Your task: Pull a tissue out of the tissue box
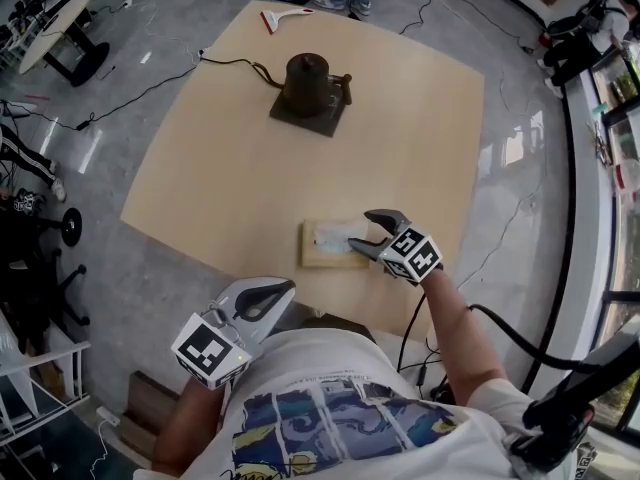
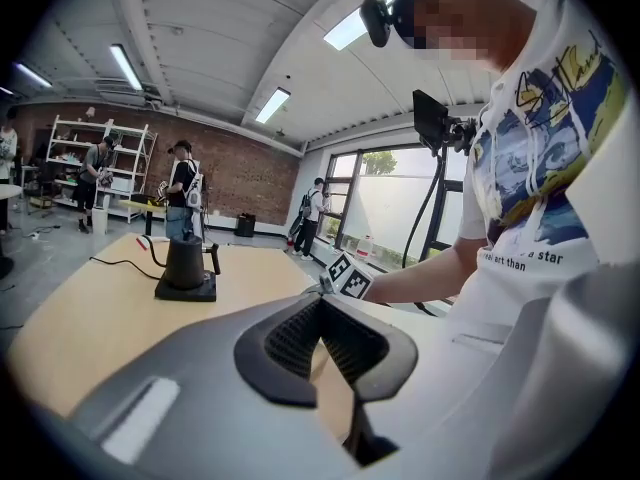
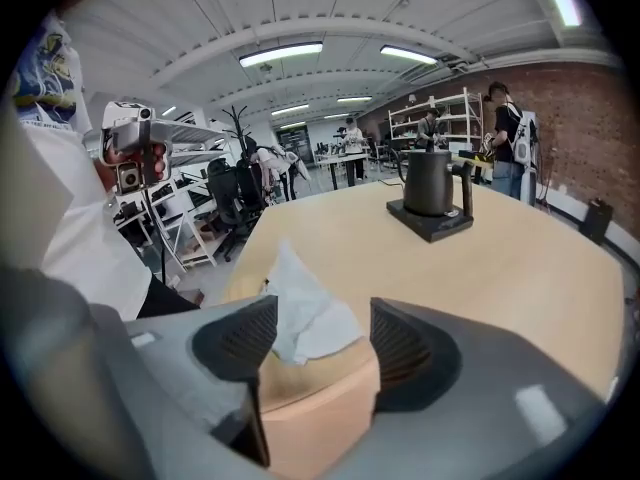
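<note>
A tan tissue box [image 1: 322, 251] lies near the front edge of the wooden table [image 1: 230, 148], with a white tissue [image 1: 338, 232] sticking out of its top. My right gripper [image 1: 372, 234] is at the box's right end, open. In the right gripper view the box [image 3: 320, 408] and the tissue [image 3: 305, 308] sit between the spread jaws of the right gripper [image 3: 322, 338], and the pads are not pressing on them. My left gripper [image 1: 284, 290] hangs off the table's front edge beside the person's chest, shut and empty; the left gripper view shows the left gripper [image 2: 322, 303] with its jaws together.
A dark kettle [image 1: 308, 81] on a square base stands mid-table toward the back, its cable running off to the left. A red and white tool [image 1: 285, 17] lies at the far corner. Office chairs and racks stand left of the table, and people stand beyond it.
</note>
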Demonstrator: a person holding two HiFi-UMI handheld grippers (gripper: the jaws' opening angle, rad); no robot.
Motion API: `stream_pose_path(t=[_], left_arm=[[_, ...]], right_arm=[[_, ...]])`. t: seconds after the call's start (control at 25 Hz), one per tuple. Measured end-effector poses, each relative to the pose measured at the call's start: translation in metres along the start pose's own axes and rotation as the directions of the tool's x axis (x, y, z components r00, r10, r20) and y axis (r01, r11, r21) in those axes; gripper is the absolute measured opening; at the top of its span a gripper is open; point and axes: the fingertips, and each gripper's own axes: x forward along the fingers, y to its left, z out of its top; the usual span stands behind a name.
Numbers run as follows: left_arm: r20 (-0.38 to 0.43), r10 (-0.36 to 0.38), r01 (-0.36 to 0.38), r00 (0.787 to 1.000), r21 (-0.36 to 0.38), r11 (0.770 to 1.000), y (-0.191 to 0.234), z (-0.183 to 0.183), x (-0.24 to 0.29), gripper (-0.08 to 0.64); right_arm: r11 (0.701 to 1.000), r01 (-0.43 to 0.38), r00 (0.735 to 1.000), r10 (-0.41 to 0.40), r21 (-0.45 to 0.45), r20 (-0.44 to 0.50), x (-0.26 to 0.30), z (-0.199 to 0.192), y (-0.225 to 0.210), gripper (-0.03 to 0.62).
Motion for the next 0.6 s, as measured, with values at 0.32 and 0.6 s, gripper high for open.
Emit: stream_pose_path(t=[0.32, 0.6], left_arm=[[-0.013, -0.013, 0.013, 1.0, -0.006, 1.0, 0.003, -0.001, 0.012, 0.002], [-0.019, -0.023, 0.023, 1.0, -0.006, 1.0, 0.003, -0.001, 0.016, 0.002]], right_arm=[[0.998, -0.049, 0.999, 0.049, 0.039, -0.009, 0.014, -0.004, 0.005, 0.279], [0.999, -0.05, 0.999, 0.05, 0.008, -0.003, 0.017, 0.0, 0.016, 0.259]])
